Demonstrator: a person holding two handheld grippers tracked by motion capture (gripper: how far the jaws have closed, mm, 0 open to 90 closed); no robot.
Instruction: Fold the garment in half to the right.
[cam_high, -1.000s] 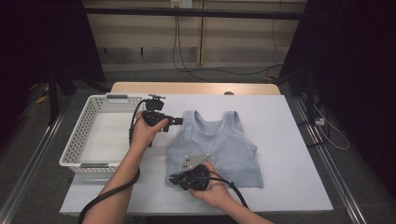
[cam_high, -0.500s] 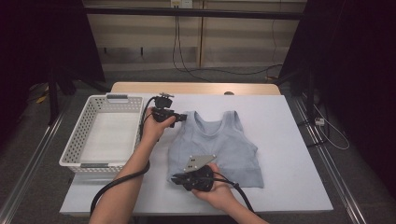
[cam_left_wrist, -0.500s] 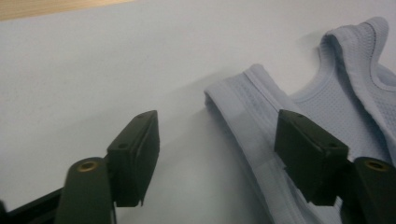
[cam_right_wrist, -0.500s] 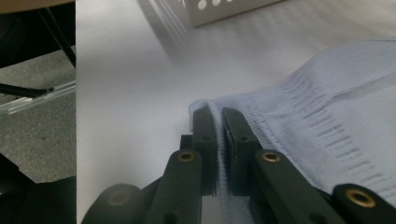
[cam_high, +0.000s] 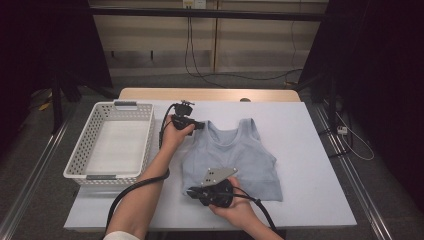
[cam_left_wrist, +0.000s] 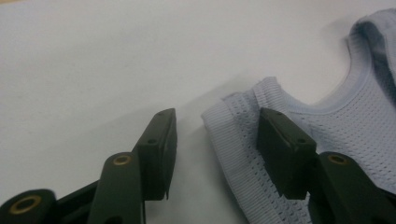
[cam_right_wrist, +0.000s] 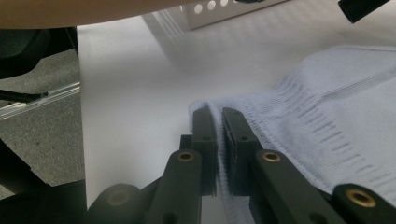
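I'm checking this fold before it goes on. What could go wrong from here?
The left gripper has just been closing its jaws around the strap edge of the tank top, but one pad rides on the fabric and the other on the table: it may catch too little. The right gripper is shut on the thin bottom hem, which might slip out when lifted.

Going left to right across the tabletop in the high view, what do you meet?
White basket → left gripper, at the top's shoulder strap → light blue knitted top, lying flat → bare white table. The right gripper overlaps the top's lower hem corner, so it is left out.
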